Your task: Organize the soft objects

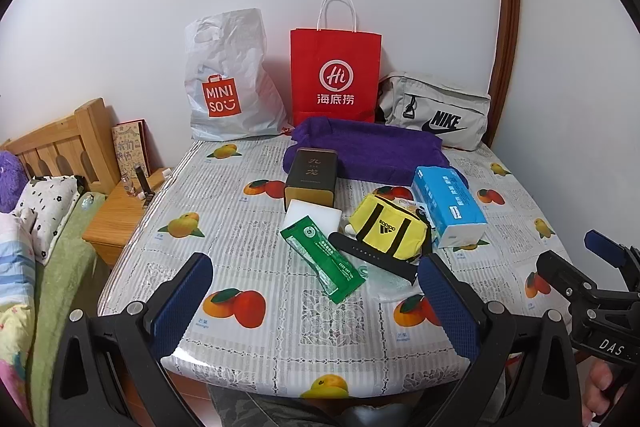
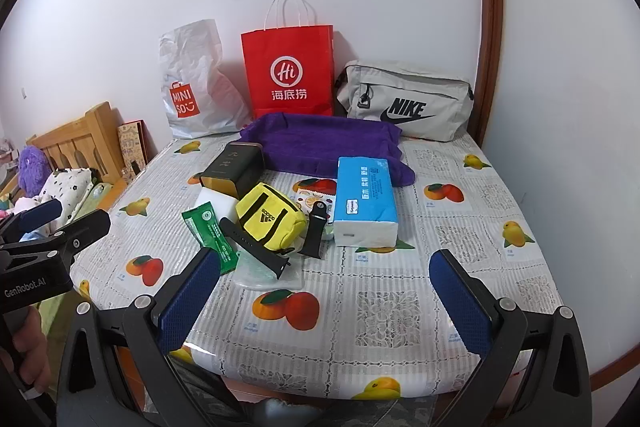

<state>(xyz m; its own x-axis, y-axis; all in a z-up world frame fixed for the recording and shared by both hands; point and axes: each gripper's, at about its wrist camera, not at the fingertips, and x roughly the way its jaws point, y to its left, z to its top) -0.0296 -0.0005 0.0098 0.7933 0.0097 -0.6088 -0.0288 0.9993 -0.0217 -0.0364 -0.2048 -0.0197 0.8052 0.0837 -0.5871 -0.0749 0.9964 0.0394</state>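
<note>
On the fruit-print table lie a folded purple towel (image 1: 368, 151) (image 2: 324, 147), a blue tissue pack (image 1: 450, 205) (image 2: 365, 199), a yellow Adidas pouch (image 1: 390, 227) (image 2: 270, 223), a green wipes packet (image 1: 320, 261) (image 2: 210, 227), a white sponge (image 1: 316, 213) and a black watch strap (image 1: 372, 259) (image 2: 254, 247). My left gripper (image 1: 316, 303) is open and empty above the table's near edge, short of the packet. My right gripper (image 2: 326, 301) is open and empty, near the front edge, short of the pouch.
Against the far wall stand a white Miniso bag (image 1: 226, 83) (image 2: 192, 87), a red paper bag (image 1: 335, 75) (image 2: 288, 75) and a grey Nike bag (image 1: 436, 111) (image 2: 404, 101). A dark tin (image 1: 312, 177) (image 2: 232, 169) sits mid-table. A bed and nightstand (image 1: 116, 215) are left.
</note>
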